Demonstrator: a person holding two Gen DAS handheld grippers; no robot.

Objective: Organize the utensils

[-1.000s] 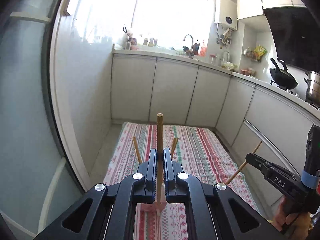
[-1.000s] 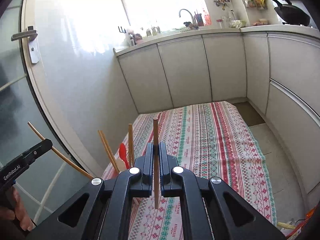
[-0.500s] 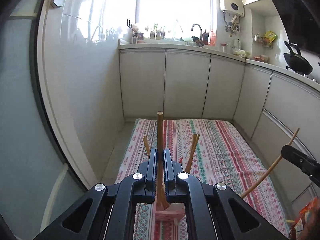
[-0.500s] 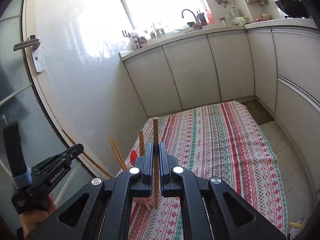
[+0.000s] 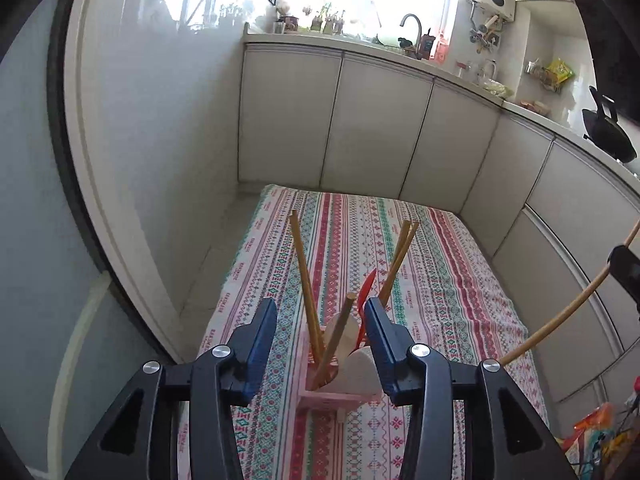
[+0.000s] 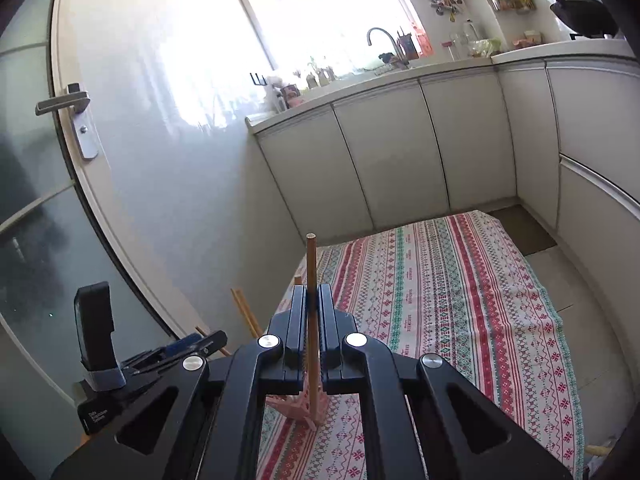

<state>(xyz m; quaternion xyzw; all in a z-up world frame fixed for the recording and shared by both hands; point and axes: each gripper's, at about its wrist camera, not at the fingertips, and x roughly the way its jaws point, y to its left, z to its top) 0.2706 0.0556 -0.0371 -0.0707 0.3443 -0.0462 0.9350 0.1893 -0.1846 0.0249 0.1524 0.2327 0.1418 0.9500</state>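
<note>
Left tongs [image 5: 320, 332]: jaws opening, spreading apart, nothing pinched. Between them, free of both pads, a released chopstick [image 5: 336, 336] leaning in the pink holder [image 5: 336, 394] below, top end tipped toward 1 o'clock. Around it in the same holder: one chopstick [image 5: 304, 280] slanting toward 11 o'clock, a pair [image 5: 400, 252] slanting toward 1 o'clock, a red spoon [image 5: 368, 284] just beside that pair, and a pale rounded piece, too hidden to name.

Right tongs [image 6: 310, 312]: pressed together, pinching a single upright chopstick [image 6: 311, 264], top end at 12 o'clock, lower end showing beneath the jaws above the holder's corner [image 6: 298, 404]. Same stick seen from the left camera at 3 o'clock as a long curved line [image 5: 560, 316], well apart from the holder. Left tongs seen from the right camera at 8 o'clock [image 6: 188, 346].

Farther out: striped cloth [image 5: 420, 260] covering the counter under the holder, bare beyond the holder in both views; white cabinets [image 5: 332, 120] at 12 o'clock; sink tap [image 5: 412, 28] under the bright window.

Progress, judged from this: well along. Four chopsticks and the spoon already standing in the holder. Left to do: the stick in the right tongs to go in; something pale at 5 o'clock in the right view, cut off by the frame edge, possibly another piece, cannot tell.
</note>
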